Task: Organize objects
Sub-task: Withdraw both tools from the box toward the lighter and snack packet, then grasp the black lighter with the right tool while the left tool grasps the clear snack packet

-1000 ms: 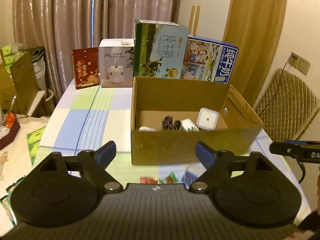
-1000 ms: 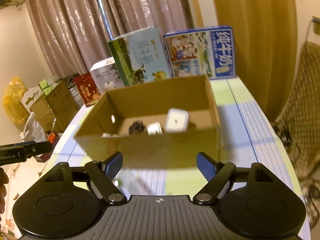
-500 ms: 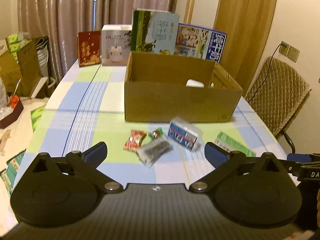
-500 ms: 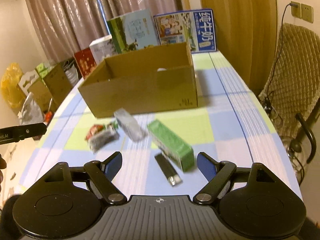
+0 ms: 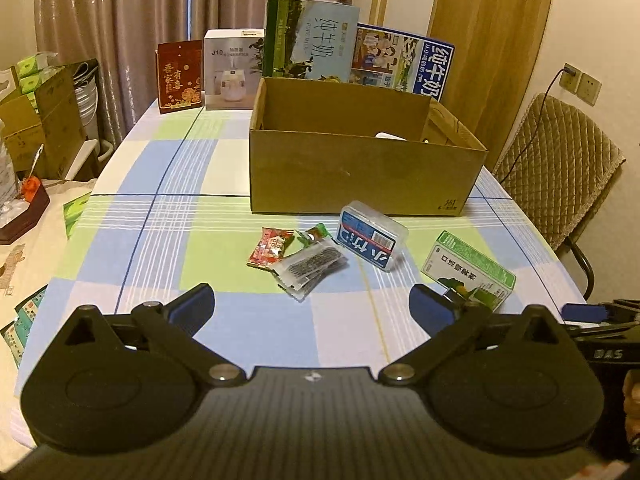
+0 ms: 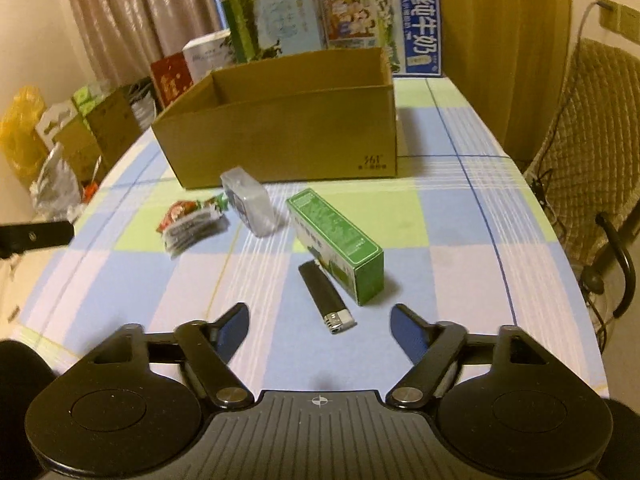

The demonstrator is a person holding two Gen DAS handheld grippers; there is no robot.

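Black lighter (image 6: 326,297) lies flat on the surface just beside the green box (image 6: 336,245), with both claws, right (image 6: 318,320) and left (image 5: 312,306), spread wide and empty. Risk: grabbing it could bump that box or skid it off the edge.

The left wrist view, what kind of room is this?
Probably a dining room at home: a table with a checked cloth, long curtains behind it, a quilt-covered chair, and milk cartons stacked beyond the cardboard box.
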